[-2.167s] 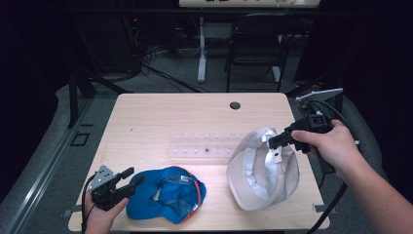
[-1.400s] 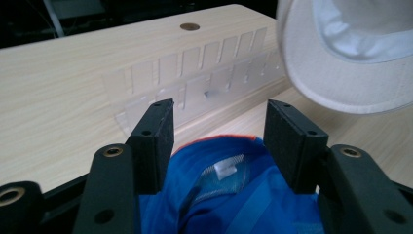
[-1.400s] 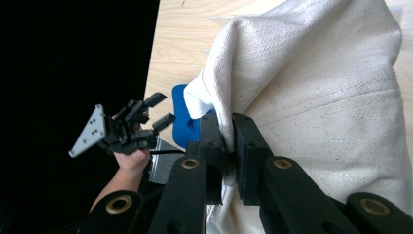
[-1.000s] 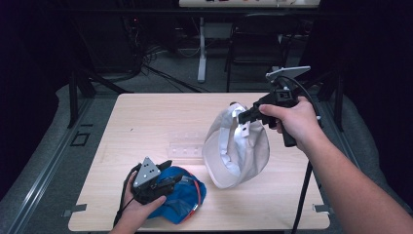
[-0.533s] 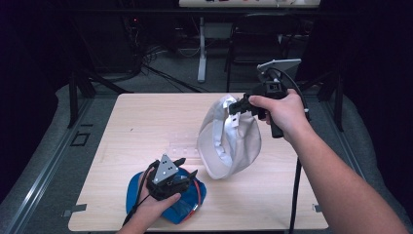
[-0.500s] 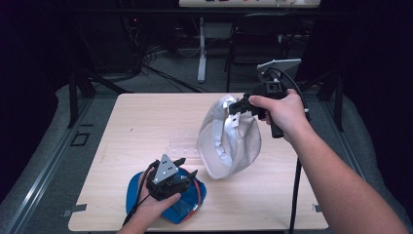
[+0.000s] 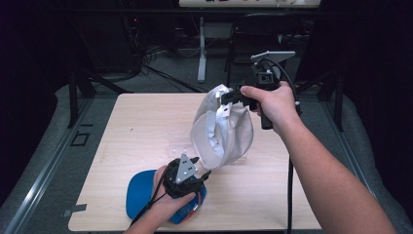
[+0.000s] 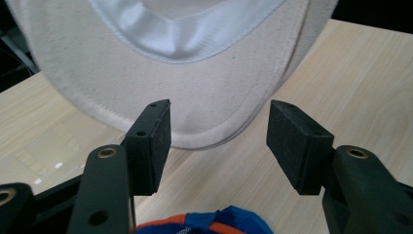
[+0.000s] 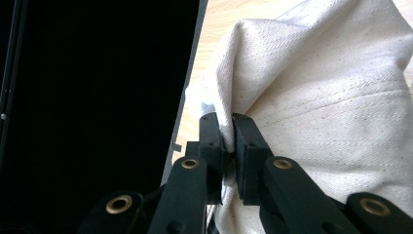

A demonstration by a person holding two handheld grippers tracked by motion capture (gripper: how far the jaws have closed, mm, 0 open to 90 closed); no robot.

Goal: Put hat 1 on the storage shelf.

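A cream-white cap (image 7: 224, 129) hangs above the table, held up by its edge. My right gripper (image 7: 228, 97) is shut on that edge; in the right gripper view its jaws pinch the cream cloth (image 9: 316, 97) at the gripper (image 9: 229, 141). A blue cap with orange trim (image 7: 141, 190) lies at the table's near left. Over it, my left gripper (image 7: 202, 170) stands open, its jaws pointing at the white cap's lower brim (image 8: 195, 112). In the left gripper view the gripper (image 8: 219, 136) has nothing between its pads, and the blue cap (image 8: 219, 224) peeks in below.
The light wooden table (image 7: 141, 122) has a bare stretch at its far left. A clear plastic strip (image 7: 178, 146) lies flat near the middle. Beyond the far edge stand dark stands, cables and a white post (image 7: 200, 48).
My right gripper has carried the white cap up and leftward over the table. My left gripper has moved right from the table's near-left corner, across the blue cap, to below the white cap.
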